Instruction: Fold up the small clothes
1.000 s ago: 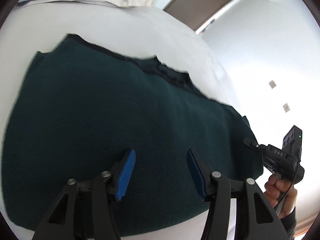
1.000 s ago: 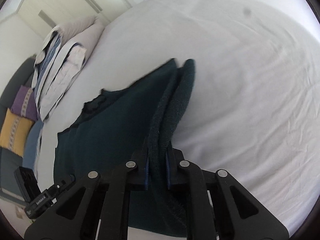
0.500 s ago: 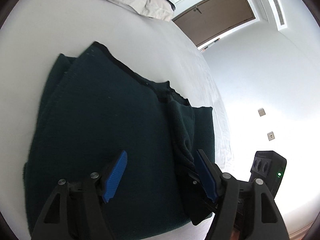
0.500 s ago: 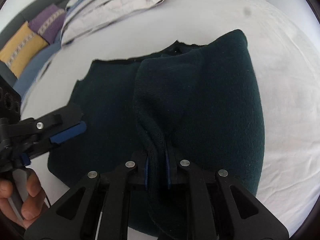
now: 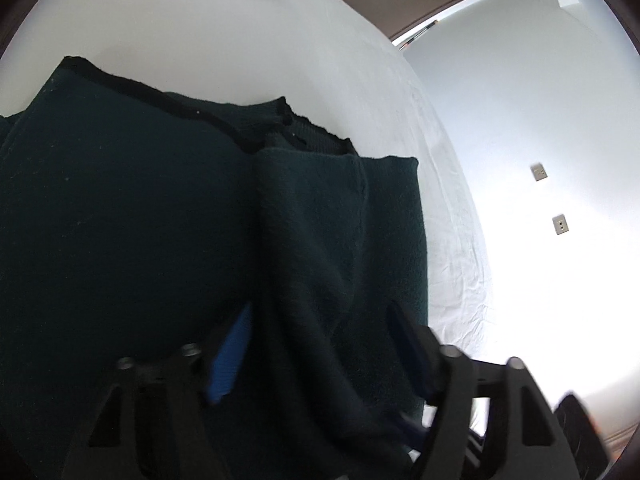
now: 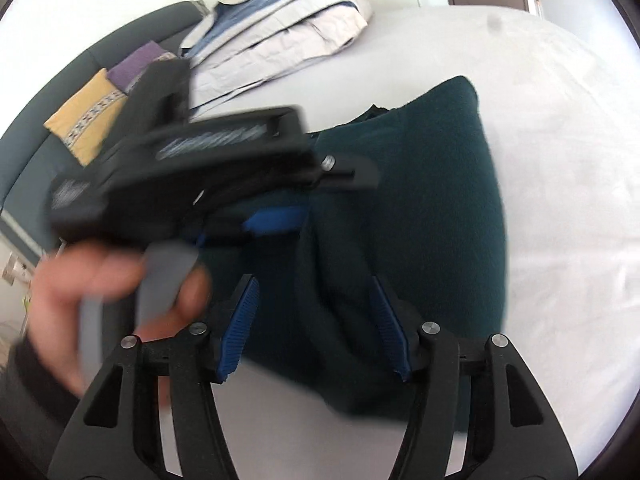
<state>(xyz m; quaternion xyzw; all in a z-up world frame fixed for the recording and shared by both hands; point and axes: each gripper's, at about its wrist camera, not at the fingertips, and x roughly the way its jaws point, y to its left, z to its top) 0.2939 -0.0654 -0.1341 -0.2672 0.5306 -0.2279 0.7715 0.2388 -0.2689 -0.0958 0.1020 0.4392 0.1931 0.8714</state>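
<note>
Evidently the right gripper point(image 6: 316, 328) had just let go: half a second before, its blue-padded jaws were pinched shut on a raised ridge of the dark green knitted garment point(image 6: 420, 208), and they now stood roughly half open, having just been opening, with the ridge of cloth slumped between the pads and no pad seen pressing on it. The garment lay on the white bed sheet point(image 6: 560, 220), its right side turned over onto the middle, so one side fold appeared laid; the fold looked loose and humped rather than flat. The left gripper point(image 5: 320, 344) was likewise about half open, its jaws having just been closing a little, straddling the same hump of cloth without a visible grip; blur prevented a firmer reading. In the right wrist view the left gripper's black body and the person's hand point(image 6: 120, 280) crowded the left part of the garment, close to the right gripper, and would obstruct any reach across. Beyond lay a stack of folded pale bedding point(image 6: 288, 28) and a yellow patterned cushion point(image 6: 88, 120), well apart from the work.
</note>
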